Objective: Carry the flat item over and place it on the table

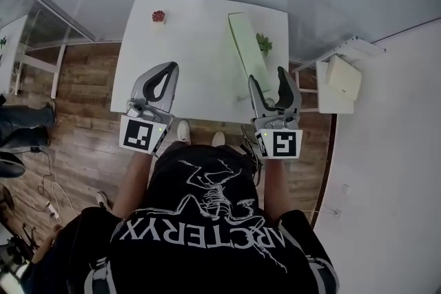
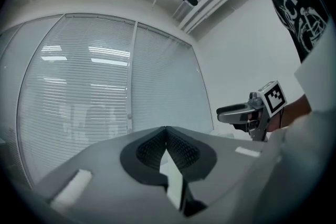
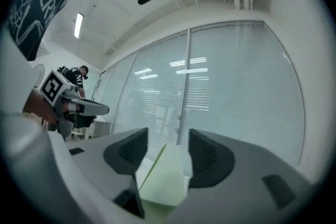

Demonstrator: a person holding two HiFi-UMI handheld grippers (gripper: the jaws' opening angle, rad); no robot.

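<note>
1. The right tool [image 3: 168, 134] had its jaws well apart. The near end of the pale green flat item [image 3: 165, 176] lay between them. Whether the pads touched it could not be told.
2. The left tool [image 2: 166, 128] had its jaw tips pressed together, with nothing between them.
3. In the head view, the flat item [image 1: 247, 45] lay lengthwise on the right part of the white surface [image 1: 193, 58], its near end at the front edge.
4. A small green plant [image 1: 264, 43] stood just beside the item, on its right.
5. A small red object [image 1: 159, 16] sat near the far left corner, well apart from the item.
6. The left tool [image 1: 171, 67] hovered over the front left of the surface.
</note>
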